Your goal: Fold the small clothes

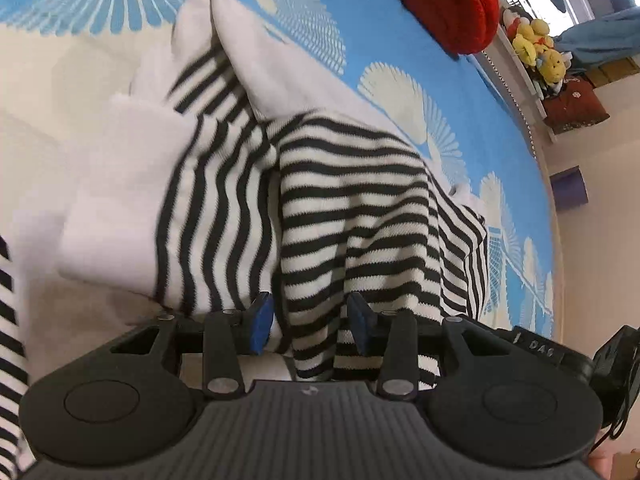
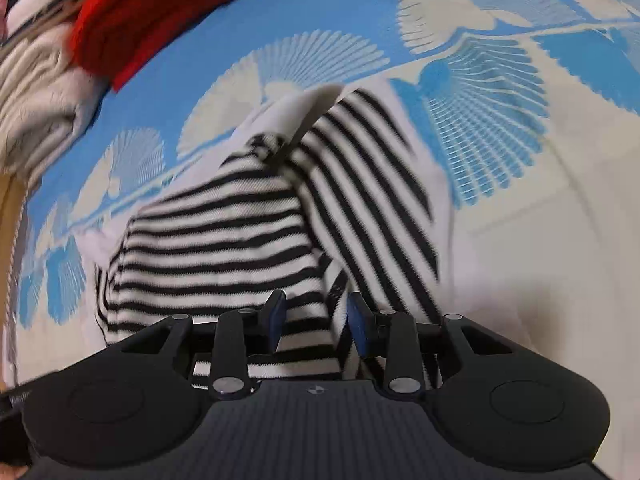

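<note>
We have the black-and-white striped knit garment (image 1: 352,216) bunched and partly lifted over the blue bedspread printed with pale fan shapes (image 1: 320,28), well in from the bed's edges. The left gripper (image 1: 310,322) has a fold of striped cloth running between its blue pads with a gap showing on either side — it looks pinched, though loosely. The right gripper (image 2: 316,318) likewise has cloth between its pads, which stand a little apart. Both views are blurred, so we cannot read the cloth's outline exactly.

To fold well, we judge we should keep both holds level, draw the cloth taut between them so the stripes run straight, then lay the held edge onto the plain white part (image 1: 120,184) — squarely, not twisted. A red knitted item (image 1: 440,0) lies toward the bed's far edge, clear of the work.
</note>
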### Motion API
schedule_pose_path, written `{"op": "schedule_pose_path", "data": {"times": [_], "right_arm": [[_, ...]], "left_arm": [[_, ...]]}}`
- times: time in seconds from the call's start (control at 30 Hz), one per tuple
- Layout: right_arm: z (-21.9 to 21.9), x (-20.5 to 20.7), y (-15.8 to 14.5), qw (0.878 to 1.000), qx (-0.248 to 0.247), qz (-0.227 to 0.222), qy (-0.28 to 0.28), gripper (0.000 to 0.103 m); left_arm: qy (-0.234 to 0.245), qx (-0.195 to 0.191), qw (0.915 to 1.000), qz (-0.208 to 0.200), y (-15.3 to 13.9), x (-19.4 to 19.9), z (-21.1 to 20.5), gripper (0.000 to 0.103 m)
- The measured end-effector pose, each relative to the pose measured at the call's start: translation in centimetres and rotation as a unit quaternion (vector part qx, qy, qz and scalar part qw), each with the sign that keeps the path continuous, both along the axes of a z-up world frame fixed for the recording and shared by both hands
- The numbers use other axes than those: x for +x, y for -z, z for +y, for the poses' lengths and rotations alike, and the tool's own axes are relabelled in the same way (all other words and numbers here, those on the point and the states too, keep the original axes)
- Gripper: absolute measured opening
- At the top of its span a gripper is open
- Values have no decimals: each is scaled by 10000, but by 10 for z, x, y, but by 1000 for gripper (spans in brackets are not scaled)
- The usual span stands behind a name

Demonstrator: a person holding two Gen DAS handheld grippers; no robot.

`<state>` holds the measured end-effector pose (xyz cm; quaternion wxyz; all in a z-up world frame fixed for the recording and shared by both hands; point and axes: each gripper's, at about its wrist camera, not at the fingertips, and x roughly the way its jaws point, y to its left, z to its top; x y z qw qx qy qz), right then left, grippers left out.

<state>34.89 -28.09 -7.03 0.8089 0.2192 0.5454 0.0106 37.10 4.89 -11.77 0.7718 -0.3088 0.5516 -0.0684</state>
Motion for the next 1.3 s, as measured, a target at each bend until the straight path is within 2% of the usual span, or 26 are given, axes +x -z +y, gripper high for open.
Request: {"op": "schedule_pose_path", "data": {"times": [0.03,0.07,0.1,0.13,0.17,0.2,0.3,0.37,0.43,0.5,0.57,0.63,0.67,0.7,0.73,0.77,0.8,0.87,0.93,0.97,1.07,1.13,1.17,1.2,1.23,1.3], "right_arm": [[5,1,2,9999,-91,7,-93,35],[5,1,3,9998,-152,26,-150,35],[7,2,5,9997,-187,49,-166,33],[6,3,6,9997,-184,57,-145,21],[4,4,6,9998,-143,45,-95,13],[2,4,4,10000,-68,-9,-40,5],[-13,1,-12,9966,496,-554,347,3],[-28,-2,-28,9857,1037,-1130,697,3],[-42,-7,-43,9712,1402,-1608,1060,3],[-52,-13,-49,9610,1543,-1846,1361,3],[-54,-13,-42,9652,1499,-1576,1450,3],[-50,-11,-23,9784,1176,-835,1480,3],[-47,-9,-9,9841,943,-324,1468,3],[-46,-11,4,9856,821,94,1475,4],[-47,-12,14,9832,845,407,1565,5],[-48,-14,20,9801,936,534,1669,7],[-48,-14,19,9790,1005,506,1702,12],[-46,-13,6,9832,888,198,1579,13],[-42,-12,-7,9870,721,-161,1426,27],[-41,-12,-9,9885,663,-238,1337,31],[-36,-9,-5,9895,706,-200,1242,33],[-35,-9,1,9895,768,-137,1219,33],[-32,-9,3,9901,731,-130,1195,31],[-31,-9,3,9906,680,-142,1175,15],[-32,-10,3,9904,653,-174,1204,4],[-38,-13,-6,9843,848,-437,1484,4]], "left_arm": [[52,127,9999,30,3,1,-4,41],[92,240,9997,38,5,2,-9,33],[155,290,9995,25,6,3,-12,17],[261,290,9992,9,7,5,-14,5],[293,337,9990,-56,4,5,-13,1],[232,416,9987,-206,-4,6,-10,1],[-86,574,9929,-1041,-45,5,7,0],[-367,722,9832,-1638,-76,1,23,0],[-574,841,9755,-1952,-95,-4,38,0],[-678,677,9804,-1722,-89,-5,48,1],[-642,595,9902,-1092,-67,-2,51,1],[-490,604,9965,-299,-38,-1,48,1],[-396,490,9980,83,-23,-1,47,3],[-325,385,9982,338,-12,0,48,4],[-311,337,9981,406,-8,0,50,5],[-336,351,9982,353,-8,1,50,10],[-371,383,9984,184,-12,2,51,23],[-462,407,9980,-143,-21,4,53,46],[-537,469,9966,-415,-25,5,53,49],[-560,484,9960,-497,-24,4,52,49],[-731,376,9951,-557,-14,3,49,46],[-673,252,9954,-627,-14,7,50,26],[-633,282,9956,-623,-12,8,51,2],[-702,368,9950,-612,-11,8,53,2],[-844,404,9935,-651,-14,5,56,2],[-1027,152,9912,-817,-26,-3,60,2]]}}
